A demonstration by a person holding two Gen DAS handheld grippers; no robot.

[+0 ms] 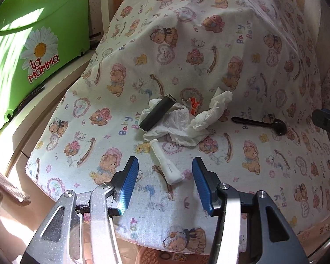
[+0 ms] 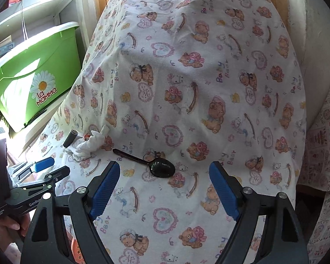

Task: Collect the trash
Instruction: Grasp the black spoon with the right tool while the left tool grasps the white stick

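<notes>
So the trash is a little heap in the middle of the teddy-print cloth: crumpled tissue, a black tube lying across its left side, a bit of orange wrapper poking out at the far edge. Just near of the tissue lies a white plastic piece, slanted, its fat end toward the camera. Off to the right, apart from the heap, there's a black spoon, bowl to the right, handle pointing left at the tissue

Left gripper is tilted down with the white piece's fat end sitting between its 2 blue pads, jaws partly open, gaps on both sides, nothing held. Right gripper hangs over the spoon's bowl, jaws wide, holding nothing

Far left, off the cloth, there's a green bin with a daisy on it, by a white shelf. A hand shows on the left gripper's handle
</notes>
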